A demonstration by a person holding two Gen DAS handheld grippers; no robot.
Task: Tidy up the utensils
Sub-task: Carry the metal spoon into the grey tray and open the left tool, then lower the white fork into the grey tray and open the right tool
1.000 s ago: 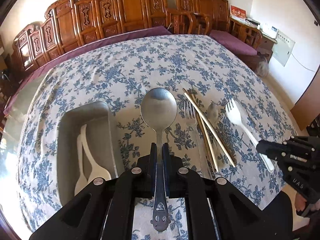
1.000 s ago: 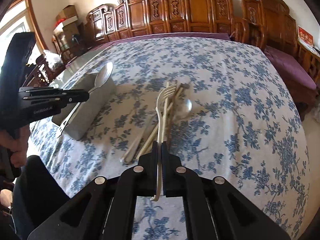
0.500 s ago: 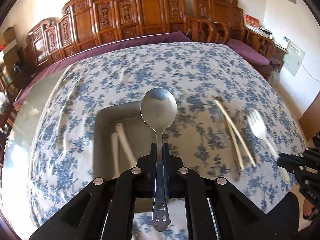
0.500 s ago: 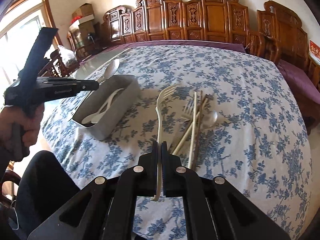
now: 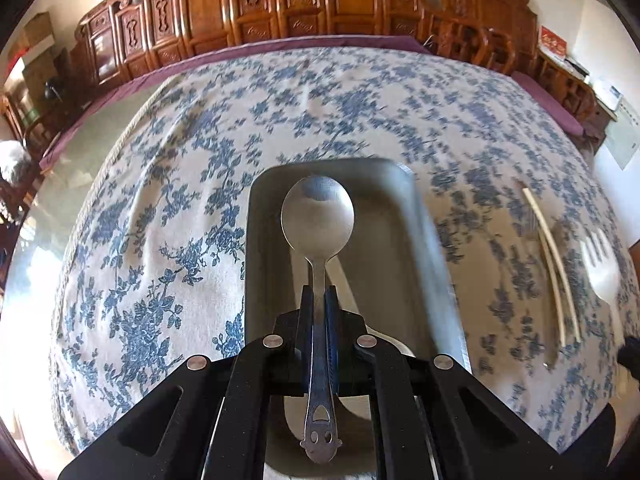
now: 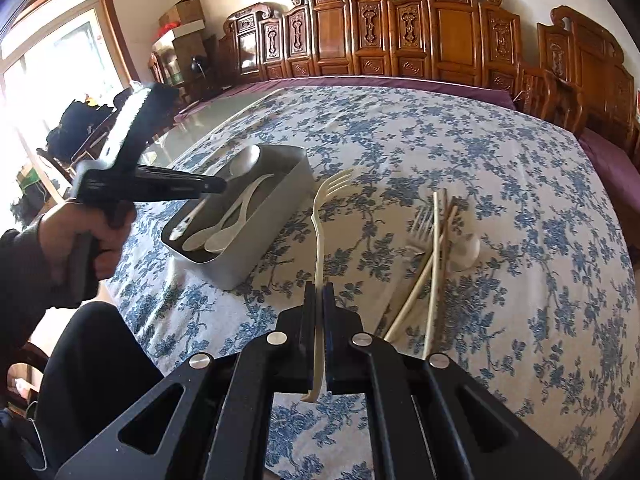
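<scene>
No readable text, label, brand or number anywhere in either view. Red sign (image 5: 553, 38) on cabinet past tabletop's far right corner: markings blurred, unreadable. White wall panel (image 5: 618, 136) at right edge of left wrist view: faint print, too small to tell. Cardboard boxes (image 6: 182, 10) by window: no legible print (only plain brown faces show). Left gripper (image 6: 216, 188) side: lettering blurred out, not legible here.
</scene>
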